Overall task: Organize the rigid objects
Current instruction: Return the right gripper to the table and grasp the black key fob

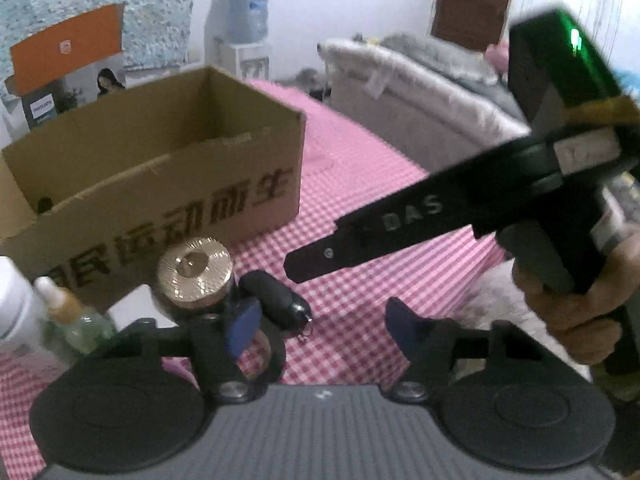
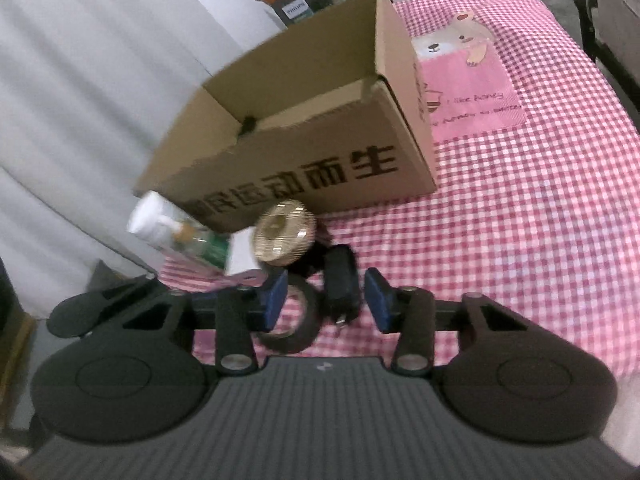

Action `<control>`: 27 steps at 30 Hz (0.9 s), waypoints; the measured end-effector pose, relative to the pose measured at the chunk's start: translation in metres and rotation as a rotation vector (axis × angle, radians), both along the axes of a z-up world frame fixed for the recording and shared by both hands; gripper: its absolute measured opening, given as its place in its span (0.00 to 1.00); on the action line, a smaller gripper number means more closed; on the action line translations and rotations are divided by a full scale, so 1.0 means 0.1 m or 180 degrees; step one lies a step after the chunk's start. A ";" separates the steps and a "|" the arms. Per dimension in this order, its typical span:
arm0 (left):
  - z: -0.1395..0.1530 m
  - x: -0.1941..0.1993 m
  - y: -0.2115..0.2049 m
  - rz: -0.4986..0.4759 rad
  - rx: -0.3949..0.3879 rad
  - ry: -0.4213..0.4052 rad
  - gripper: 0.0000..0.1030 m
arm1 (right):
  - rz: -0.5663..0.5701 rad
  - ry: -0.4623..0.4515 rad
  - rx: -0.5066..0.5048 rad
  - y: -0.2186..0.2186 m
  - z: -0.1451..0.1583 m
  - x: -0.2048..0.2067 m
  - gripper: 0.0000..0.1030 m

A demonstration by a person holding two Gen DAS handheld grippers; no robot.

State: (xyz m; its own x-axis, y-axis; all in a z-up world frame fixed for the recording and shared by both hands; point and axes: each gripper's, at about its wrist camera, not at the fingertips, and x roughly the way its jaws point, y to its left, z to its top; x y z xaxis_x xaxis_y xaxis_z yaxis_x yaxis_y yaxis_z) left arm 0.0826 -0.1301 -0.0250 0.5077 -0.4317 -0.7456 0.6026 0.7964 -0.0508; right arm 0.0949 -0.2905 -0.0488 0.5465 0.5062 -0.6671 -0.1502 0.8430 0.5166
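An open cardboard box [image 1: 168, 184] with black characters stands on the pink checked cloth; it also shows in the right wrist view [image 2: 320, 148]. In front of it sit a gold-capped jar [image 1: 195, 270], a black key fob [image 1: 276, 298], a black tape roll [image 2: 294, 320], a small dropper bottle [image 1: 70, 312] and a white bottle [image 1: 12, 304]. My left gripper [image 1: 320, 326] is open just short of the fob. My right gripper [image 2: 327, 298] is open, with the key fob [image 2: 340, 284] between its blue pads [image 2: 376, 296], not clamped. The right gripper's body [image 1: 440, 216] crosses the left wrist view.
A white box [image 2: 240, 256] lies beside the jar. A pink bear patch [image 2: 468, 80] marks the cloth right of the box. A grey sofa [image 1: 400, 92] and a water dispenser [image 1: 248, 24] stand beyond the table. White curtain [image 2: 80, 80] hangs at left.
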 end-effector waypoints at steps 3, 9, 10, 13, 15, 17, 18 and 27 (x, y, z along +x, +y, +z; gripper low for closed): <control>-0.15 0.07 -0.06 -0.0002 0.0155 0.0026 0.59 | 0.0094 0.0037 -0.0115 0.10 -0.13 0.14 0.28; -0.28 0.21 -0.14 -0.0003 0.0329 0.0053 0.53 | 0.0314 0.0164 -0.0251 0.25 -0.23 0.35 0.26; -0.28 0.21 -0.15 -0.0010 0.0341 0.0051 0.53 | 0.0331 0.0178 -0.0307 0.28 -0.24 0.38 0.26; -0.28 0.23 -0.16 -0.0021 0.0321 0.0052 0.54 | 0.0381 0.0177 -0.0391 0.34 -0.28 0.42 0.23; -0.28 0.23 -0.17 -0.0044 0.0292 0.0065 0.54 | 0.0377 0.0176 -0.0406 0.34 -0.28 0.41 0.21; -0.30 0.23 -0.20 -0.0087 0.0259 0.0131 0.54 | 0.0333 0.0183 -0.0394 0.29 -0.29 0.38 0.20; -0.31 0.22 -0.21 -0.0112 0.0241 0.0156 0.54 | 0.0292 0.0197 -0.0383 0.25 -0.29 0.36 0.20; -0.36 0.02 -0.41 -0.0334 0.0298 0.0151 0.55 | -0.0099 0.0339 -0.0069 -0.14 -0.37 0.03 0.18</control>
